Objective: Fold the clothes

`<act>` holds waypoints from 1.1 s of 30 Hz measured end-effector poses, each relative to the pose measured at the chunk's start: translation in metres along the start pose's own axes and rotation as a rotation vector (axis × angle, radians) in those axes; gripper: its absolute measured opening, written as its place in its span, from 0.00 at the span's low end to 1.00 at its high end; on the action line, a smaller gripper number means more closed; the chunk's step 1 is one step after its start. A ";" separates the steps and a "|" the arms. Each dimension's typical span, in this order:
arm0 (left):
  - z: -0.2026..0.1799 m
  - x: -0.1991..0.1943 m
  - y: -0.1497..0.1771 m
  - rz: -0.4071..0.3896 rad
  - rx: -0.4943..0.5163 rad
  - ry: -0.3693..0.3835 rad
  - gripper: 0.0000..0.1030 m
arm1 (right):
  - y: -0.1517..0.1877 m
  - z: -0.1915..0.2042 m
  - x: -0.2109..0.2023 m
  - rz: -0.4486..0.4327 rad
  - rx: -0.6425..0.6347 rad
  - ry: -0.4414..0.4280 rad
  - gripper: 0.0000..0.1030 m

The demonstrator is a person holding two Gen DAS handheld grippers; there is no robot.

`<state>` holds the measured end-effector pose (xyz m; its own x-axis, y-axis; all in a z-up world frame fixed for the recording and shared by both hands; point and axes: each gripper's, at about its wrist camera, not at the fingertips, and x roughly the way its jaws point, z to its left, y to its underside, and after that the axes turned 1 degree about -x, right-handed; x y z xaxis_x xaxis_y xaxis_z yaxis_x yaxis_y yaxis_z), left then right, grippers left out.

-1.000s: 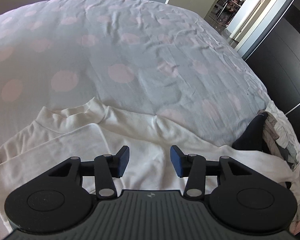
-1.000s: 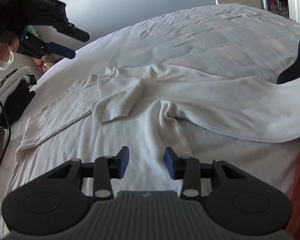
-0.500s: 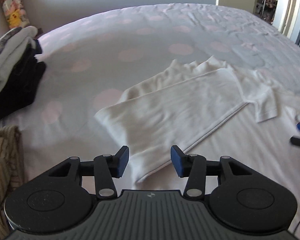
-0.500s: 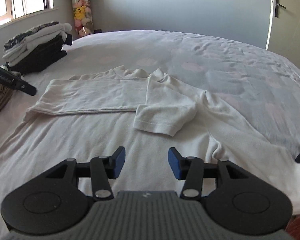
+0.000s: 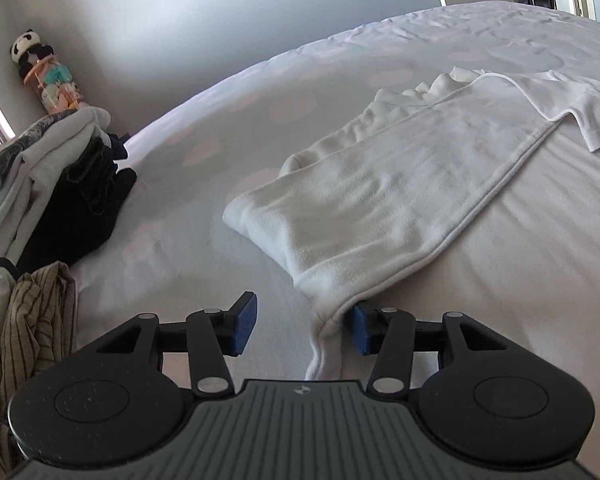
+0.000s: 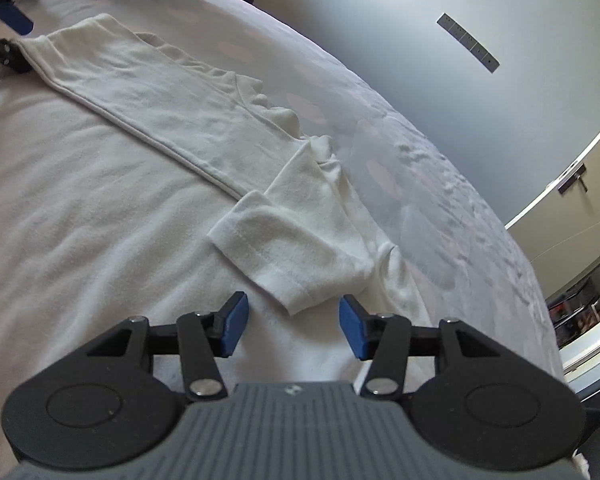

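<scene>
White shirt (image 5: 400,184) flat on the bed (image 5: 220,128), 1 side folded in: left hand-held gripper (image 5: 304,330) open astride the near hem corner, right hand-held gripper (image 6: 292,326) open and empty before the sleeve (image 6: 296,252); close both on fabric only, then lift together.

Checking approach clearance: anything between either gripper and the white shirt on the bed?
Nothing visible. The left gripper is open at the white shirt's folded corner, hem between its fingers. The right gripper, jaws just opening, faces the folded sleeve with only shirt fabric beneath.
</scene>
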<state>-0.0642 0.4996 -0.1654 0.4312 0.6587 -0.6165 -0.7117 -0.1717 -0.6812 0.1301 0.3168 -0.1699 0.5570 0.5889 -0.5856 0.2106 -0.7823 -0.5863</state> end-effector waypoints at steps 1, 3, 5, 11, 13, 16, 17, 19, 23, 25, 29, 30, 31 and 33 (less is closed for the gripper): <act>-0.002 0.001 0.001 -0.013 0.007 -0.003 0.46 | -0.002 0.001 0.003 -0.005 -0.011 0.017 0.53; -0.007 0.001 0.002 -0.042 0.034 -0.005 0.29 | -0.007 0.002 0.010 -0.007 -0.012 0.034 0.47; -0.010 -0.003 0.004 -0.069 0.067 -0.013 0.22 | -0.014 -0.001 0.012 0.003 0.023 0.052 0.18; 0.009 -0.002 0.003 -0.058 -0.013 0.023 0.14 | -0.032 -0.045 -0.018 -0.083 0.319 0.074 0.12; 0.012 -0.003 0.003 -0.058 -0.016 0.025 0.13 | -0.032 -0.070 -0.031 -0.125 0.467 0.075 0.11; 0.014 -0.002 0.007 -0.053 -0.015 0.020 0.13 | -0.023 -0.109 -0.041 -0.164 0.671 0.102 0.10; 0.015 -0.001 0.007 -0.050 -0.018 0.019 0.13 | -0.017 -0.120 -0.040 -0.152 0.725 0.117 0.10; 0.017 0.001 0.008 -0.041 -0.028 0.004 0.12 | 0.001 -0.140 -0.031 -0.101 0.840 0.124 0.10; 0.024 0.001 0.009 -0.034 -0.054 0.023 0.12 | 0.049 -0.159 0.001 0.070 1.077 0.060 0.10; 0.020 0.000 0.010 -0.038 -0.027 0.011 0.12 | 0.063 -0.156 0.016 0.132 1.133 -0.001 0.10; 0.015 0.001 0.014 -0.039 0.012 0.005 0.12 | 0.073 -0.143 0.030 0.185 1.146 0.003 0.11; 0.016 0.002 0.015 -0.039 0.013 0.008 0.14 | 0.075 -0.141 0.029 0.187 1.146 0.003 0.12; 0.017 0.001 0.016 -0.040 0.013 0.010 0.15 | 0.078 -0.143 0.028 0.189 1.157 0.009 0.16; 0.018 0.000 0.018 -0.043 0.015 0.014 0.17 | 0.084 -0.149 0.027 0.191 1.185 0.030 0.20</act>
<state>-0.0873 0.5101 -0.1707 0.4693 0.6553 -0.5919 -0.7004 -0.1320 -0.7015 0.2824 0.2368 -0.1514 0.5201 0.4665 -0.7155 -0.7392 -0.1738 -0.6507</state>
